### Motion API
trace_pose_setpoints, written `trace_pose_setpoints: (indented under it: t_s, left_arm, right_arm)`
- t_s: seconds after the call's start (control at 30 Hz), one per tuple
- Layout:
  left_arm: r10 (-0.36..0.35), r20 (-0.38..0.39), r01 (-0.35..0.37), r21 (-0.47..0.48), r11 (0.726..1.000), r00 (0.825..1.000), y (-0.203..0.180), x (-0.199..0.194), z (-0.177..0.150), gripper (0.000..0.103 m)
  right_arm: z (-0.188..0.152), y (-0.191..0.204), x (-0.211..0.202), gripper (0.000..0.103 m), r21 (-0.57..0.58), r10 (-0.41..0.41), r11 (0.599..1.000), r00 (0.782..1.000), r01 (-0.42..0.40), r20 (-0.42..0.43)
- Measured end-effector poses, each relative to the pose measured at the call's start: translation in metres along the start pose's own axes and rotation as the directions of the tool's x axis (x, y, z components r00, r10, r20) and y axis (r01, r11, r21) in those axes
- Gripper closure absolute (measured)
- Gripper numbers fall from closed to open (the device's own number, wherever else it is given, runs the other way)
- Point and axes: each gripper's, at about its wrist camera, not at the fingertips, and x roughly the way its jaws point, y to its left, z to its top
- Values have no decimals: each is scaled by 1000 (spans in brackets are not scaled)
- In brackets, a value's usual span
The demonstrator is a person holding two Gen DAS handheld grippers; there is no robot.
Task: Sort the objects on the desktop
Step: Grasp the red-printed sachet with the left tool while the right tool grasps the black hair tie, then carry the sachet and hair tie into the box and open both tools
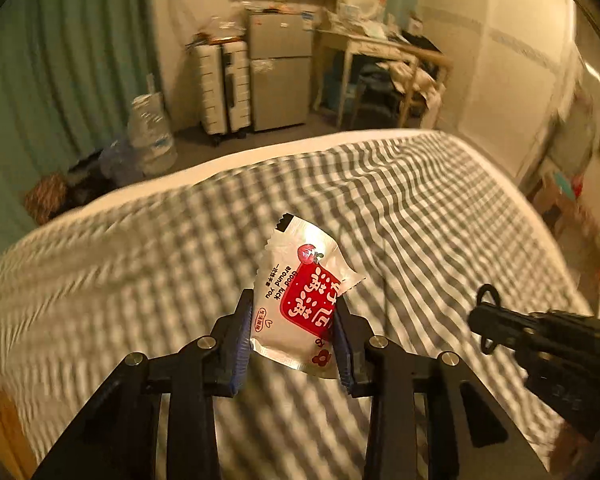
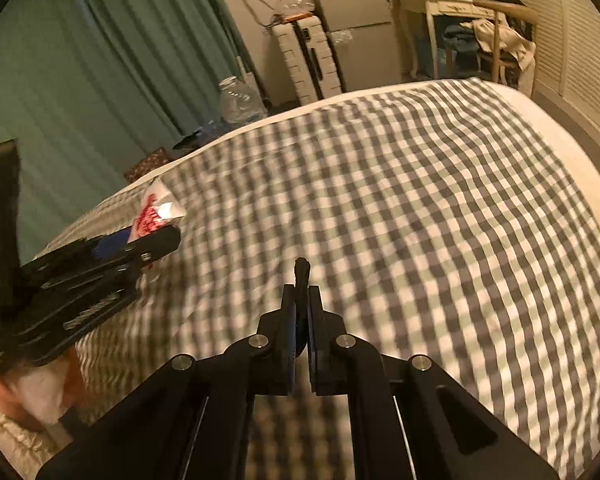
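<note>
Left gripper [image 1: 294,334] clamped on snack packet [image 1: 300,296], long axis forward, above checked bed [image 1: 420,208]; right gripper [image 2: 301,320] clenched on small black clip [image 2: 301,270], just beside.

White-red snack packet [image 1: 300,296], tilted, pinched, lifted

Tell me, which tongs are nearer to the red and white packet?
Left. The left tongs are clamped on the packet, holding it above the checked cloth. The right tongs are off to its side, shut on a small black clip.
</note>
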Motion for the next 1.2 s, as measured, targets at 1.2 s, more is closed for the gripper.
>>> trace_pose_setpoints:
  t_s: [1.2]
  left_arm:
    - [284, -3, -257, -430, 865, 959, 337, -262, -176, 60]
  right_arm:
    - [-63, 458, -44, 97, -379, 454, 765, 853, -521, -258]
